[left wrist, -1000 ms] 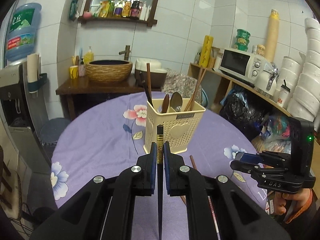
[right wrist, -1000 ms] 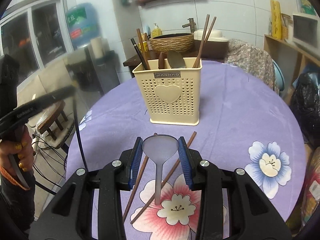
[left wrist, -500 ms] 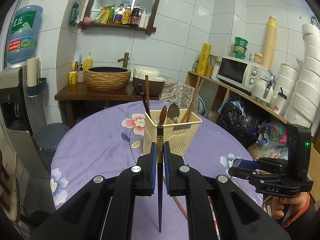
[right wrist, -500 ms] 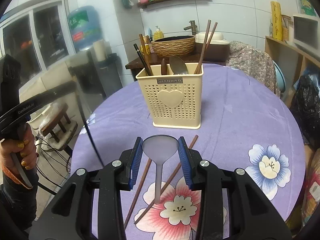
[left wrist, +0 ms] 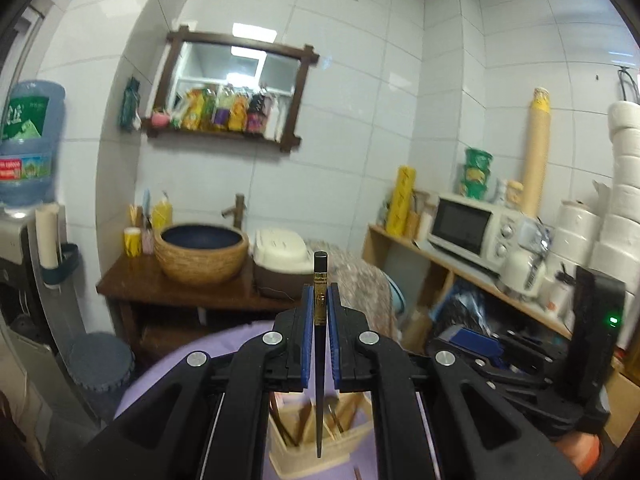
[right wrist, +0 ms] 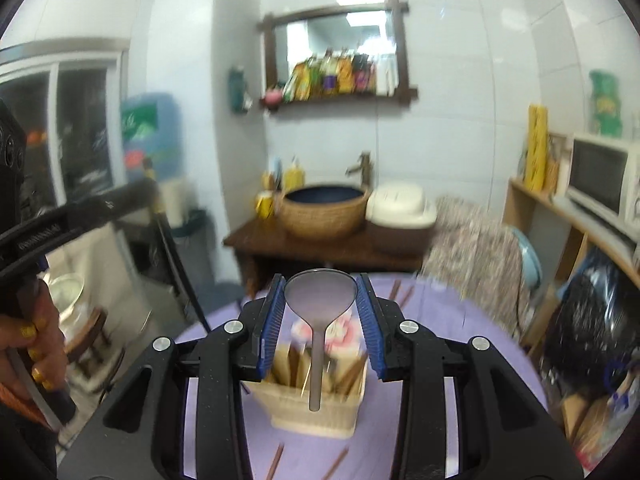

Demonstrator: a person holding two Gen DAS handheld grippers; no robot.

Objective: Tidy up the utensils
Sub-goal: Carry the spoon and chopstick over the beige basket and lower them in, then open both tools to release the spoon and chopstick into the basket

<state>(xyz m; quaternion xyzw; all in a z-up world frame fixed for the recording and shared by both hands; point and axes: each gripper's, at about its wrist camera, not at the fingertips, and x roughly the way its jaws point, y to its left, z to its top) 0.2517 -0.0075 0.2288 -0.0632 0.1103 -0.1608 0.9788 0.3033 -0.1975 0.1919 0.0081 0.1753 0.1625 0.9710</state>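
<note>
Gripping black chopstick (left wrist: pixel 320 344), spoon (right wrist: pixel 320 304) above holder (right wrist: pixel 316 412)

Both grippers have risen and tipped up. The cream utensil holder (left wrist: pixel 320 436) has dropped from centre to 6 o'clock in the left wrist view, below the black chopstick (left wrist: pixel 320 344); in the right wrist view it sits under the spoon (right wrist: pixel 320 312).
</note>
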